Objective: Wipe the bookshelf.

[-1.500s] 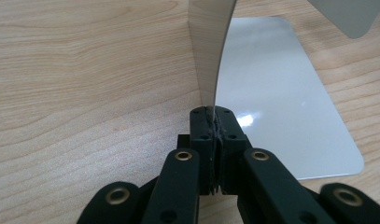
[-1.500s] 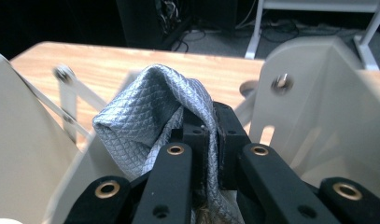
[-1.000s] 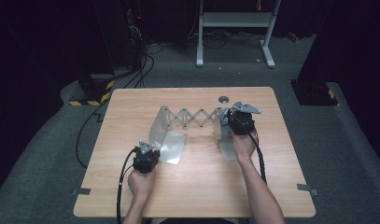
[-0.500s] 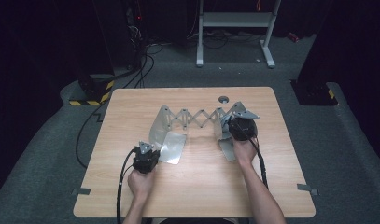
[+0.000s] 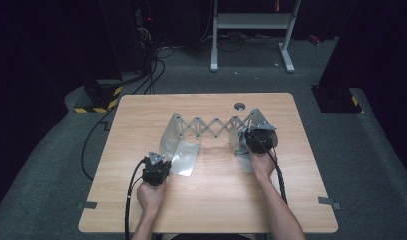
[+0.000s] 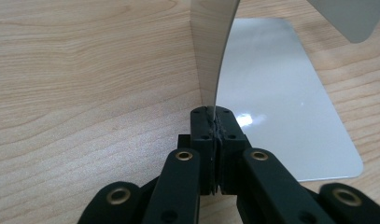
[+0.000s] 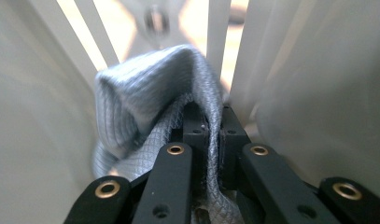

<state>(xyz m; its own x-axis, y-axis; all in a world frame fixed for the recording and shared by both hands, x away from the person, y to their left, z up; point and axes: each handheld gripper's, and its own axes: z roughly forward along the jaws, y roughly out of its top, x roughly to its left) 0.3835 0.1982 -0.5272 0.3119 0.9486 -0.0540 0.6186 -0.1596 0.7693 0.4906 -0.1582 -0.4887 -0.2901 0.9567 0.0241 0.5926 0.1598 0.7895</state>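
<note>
left claw [image 6: 214, 122] pinching rack plate [image 6: 211, 51] edge | right claw [image 7: 211, 122] pinching grey cloth [image 7: 145, 93] between rack bars

Brightly lit table [image 5: 201, 200] against dark surroundings, glare on metal plate [image 6: 281, 102], blurred close background

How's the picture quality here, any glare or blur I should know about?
High view: table lit, surroundings dark. Left gripper view: sharp wood grain, a glare spot on the metal plate. Right gripper view: grey cloth soft-focused, rack bars behind blurred and backlit.
</note>
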